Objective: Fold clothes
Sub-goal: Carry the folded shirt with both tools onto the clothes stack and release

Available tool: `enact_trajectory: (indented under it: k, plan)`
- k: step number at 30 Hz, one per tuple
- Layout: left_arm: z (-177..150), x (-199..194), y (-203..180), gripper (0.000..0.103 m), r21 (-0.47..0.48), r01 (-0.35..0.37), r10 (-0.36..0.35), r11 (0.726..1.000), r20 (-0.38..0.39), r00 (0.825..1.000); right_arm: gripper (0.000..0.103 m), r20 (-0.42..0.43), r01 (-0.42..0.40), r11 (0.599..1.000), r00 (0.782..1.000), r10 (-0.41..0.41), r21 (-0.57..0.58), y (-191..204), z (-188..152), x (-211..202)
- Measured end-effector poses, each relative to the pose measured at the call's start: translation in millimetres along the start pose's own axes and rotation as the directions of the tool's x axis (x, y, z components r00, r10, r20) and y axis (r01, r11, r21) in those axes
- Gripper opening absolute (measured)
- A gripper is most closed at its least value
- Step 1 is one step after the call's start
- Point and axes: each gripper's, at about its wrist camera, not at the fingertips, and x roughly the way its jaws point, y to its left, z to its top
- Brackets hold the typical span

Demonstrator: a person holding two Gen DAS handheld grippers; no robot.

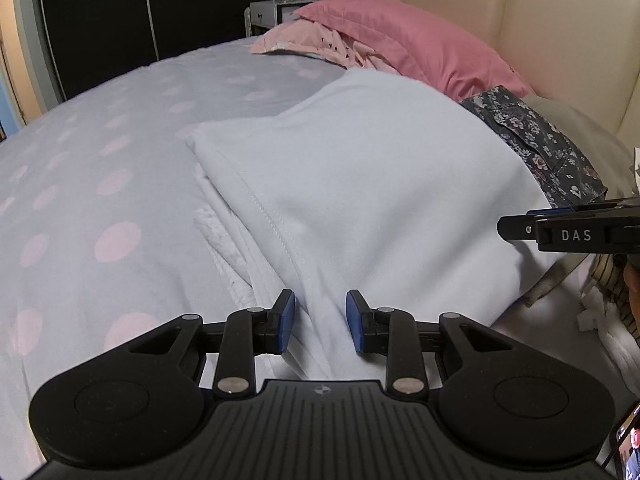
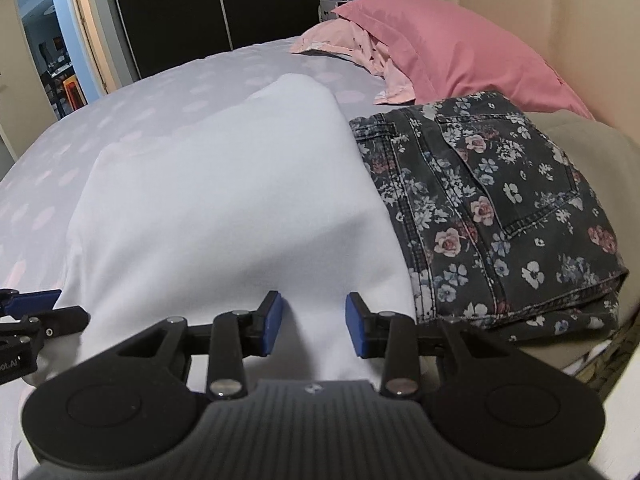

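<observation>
A white garment [image 1: 360, 184] lies folded on the bed, its stitched hem running toward my left gripper [image 1: 320, 322]. That gripper stands open over the garment's near left edge, a ridge of cloth between its blue pads but not pinched. In the right wrist view the same white garment [image 2: 224, 200] fills the middle. My right gripper [image 2: 314, 324] is open above its near right edge, nothing clamped. The right gripper's fingers [image 1: 560, 232] also poke in from the right in the left wrist view. The left gripper's fingers [image 2: 36, 304] show at the left edge of the right wrist view.
Folded dark floral jeans [image 2: 492, 216] lie right beside the white garment on a beige cloth [image 2: 588, 140]. A pink pillow [image 2: 440, 44] and a light pink patterned cloth [image 2: 348, 44] sit by the cream headboard [image 1: 560, 40]. The dotted bedspread [image 1: 100, 160] stretches left; dark wardrobe doors [image 1: 140, 8] stand behind.
</observation>
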Motion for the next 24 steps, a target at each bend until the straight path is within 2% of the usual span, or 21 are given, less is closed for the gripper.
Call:
enact_trajectory:
  k: [4, 6, 7, 8, 9, 10, 12, 18, 24]
  plan:
    - [-6.4, -28.3, -2.8, 0.027, 0.021, 0.002, -0.002, 1.0, 0.04, 0.999, 0.054, 0.021, 0.002, 1.0, 1.0, -0.002, 0.006, 9.7, -2.5, -24.8]
    - [-10.9, -46.1, -3.4, 0.027, 0.032, 0.003, -0.005, 0.999, 0.059, 0.998, 0.07, 0.035, -0.033, 0.999, 0.999, 0.034, -0.012, 16.8, -5.3, -44.5]
    - [-13.5, -55.9, -3.3, 0.031, 0.039, 0.001, -0.004, 0.999, 0.068, 0.998, 0.073, 0.041, -0.055, 0.998, 0.998, 0.056, -0.025, 20.5, -6.7, -55.0]
    - [-17.0, -67.6, -4.1, 0.034, 0.046, -0.003, 0.0, 0.999, 0.08, 0.997, 0.074, 0.042, -0.078, 0.996, 0.996, 0.079, -0.045, 24.6, -8.0, -65.8]
    - [-19.7, -77.1, -4.9, 0.044, 0.05, -0.001, -0.003, 0.999, 0.092, 0.996, 0.075, 0.041, -0.091, 0.994, 0.995, 0.094, -0.068, 29.0, -9.1, -77.2]
    - [-23.5, -89.3, -5.4, 0.05, 0.053, 0.011, -0.016, 0.999, 0.106, 0.994, 0.076, 0.042, -0.095, 0.992, 0.994, 0.099, -0.088, 33.3, -10.1, -88.7]
    - [-28.8, -109.4, -7.5, 0.052, 0.052, 0.02, -0.026, 0.998, 0.127, 0.992, 0.081, 0.049, -0.096, 0.988, 0.994, 0.102, -0.118, 40.2, -12.9, -113.2]
    - [-45.3, -169.8, -15.0, 0.073, 0.044, -0.018, 0.008, 0.999, 0.211, 0.977, 0.091, 0.097, -0.13, 0.979, 0.985, 0.146, -0.156, 52.2, -29.0, -183.8]
    - [-61.1, -219.3, -23.3, 0.074, 0.057, -0.076, 0.057, 0.995, 0.281, 0.958, 0.094, 0.17, -0.121, 0.985, 0.975, 0.141, -0.122, 54.0, -51.2, -245.8]
